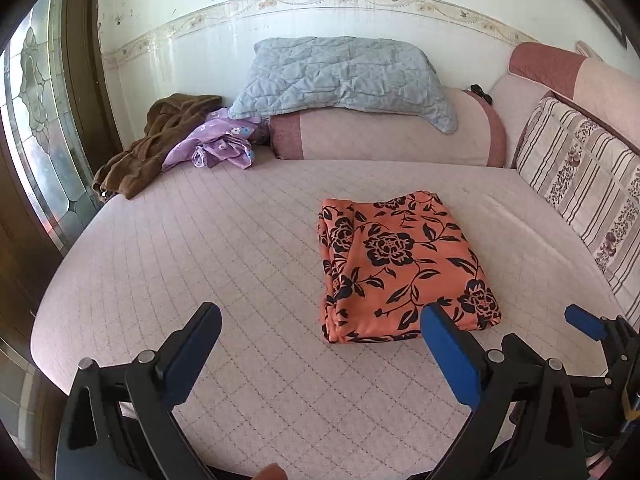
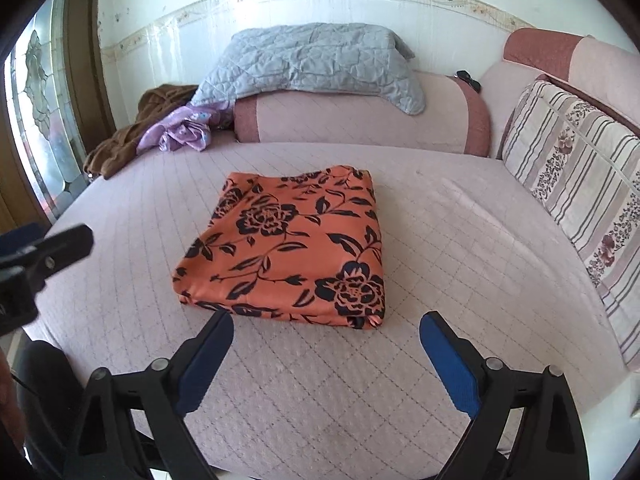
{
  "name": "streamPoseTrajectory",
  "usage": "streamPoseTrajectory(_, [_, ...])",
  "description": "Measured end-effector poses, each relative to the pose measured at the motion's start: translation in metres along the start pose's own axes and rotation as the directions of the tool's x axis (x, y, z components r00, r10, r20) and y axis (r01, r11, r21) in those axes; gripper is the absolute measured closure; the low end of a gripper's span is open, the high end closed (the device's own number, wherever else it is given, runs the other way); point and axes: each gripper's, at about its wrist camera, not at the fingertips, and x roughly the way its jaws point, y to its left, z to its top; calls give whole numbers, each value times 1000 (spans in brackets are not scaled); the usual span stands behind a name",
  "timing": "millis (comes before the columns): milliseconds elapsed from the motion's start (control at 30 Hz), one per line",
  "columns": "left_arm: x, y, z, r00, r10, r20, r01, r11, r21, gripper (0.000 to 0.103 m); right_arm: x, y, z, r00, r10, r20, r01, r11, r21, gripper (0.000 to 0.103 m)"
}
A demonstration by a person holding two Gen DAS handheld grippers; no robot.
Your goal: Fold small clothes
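Note:
An orange garment with black flowers (image 1: 404, 268) (image 2: 292, 248) lies folded into a flat rectangle on the pink quilted bed (image 1: 200, 264) (image 2: 460, 264). My left gripper (image 1: 320, 320) hangs open above the bed, just in front and to the left of the garment's near edge, with nothing between its fingers. My right gripper (image 2: 326, 330) is open too, hovering just short of the garment's near edge and not touching it. The right gripper's blue-padded fingertip (image 1: 584, 322) shows at the right of the left wrist view. The left gripper's fingers (image 2: 60, 248) show at the left edge of the right wrist view.
At the bed's far left corner lie a crumpled purple flowered garment (image 1: 218, 144) (image 2: 180, 130) and a brown cloth (image 1: 156, 144) (image 2: 120, 140). A grey quilted pillow (image 1: 340, 76) (image 2: 312, 60) rests on a pink bolster (image 1: 384, 132). A striped cushion (image 1: 588, 184) (image 2: 580, 184) lines the right side.

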Motion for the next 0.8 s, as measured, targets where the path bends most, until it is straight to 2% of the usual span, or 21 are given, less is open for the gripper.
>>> streamPoseTrajectory(300, [17,1,1,999,35,-42,-35,999,-12,3,-5,-8,21,998,-55,40,55,998,11,7])
streamPoseTrajectory(433, [20,2,1,999,39,-37,-40,999,-14,3,-1,-6,30,997,-56,45,57,998,-9,7])
streamPoseTrajectory(600, [29,1,5,998,-13,-57,12,1000,-18,3,7,-1,34,998,-47,36,48,998,-32,7])
streamPoseTrajectory(800, [32,-8,16,999,-43,-16,44,999,15,3,19,4,39,999,-35,20,36,998,-57,7])
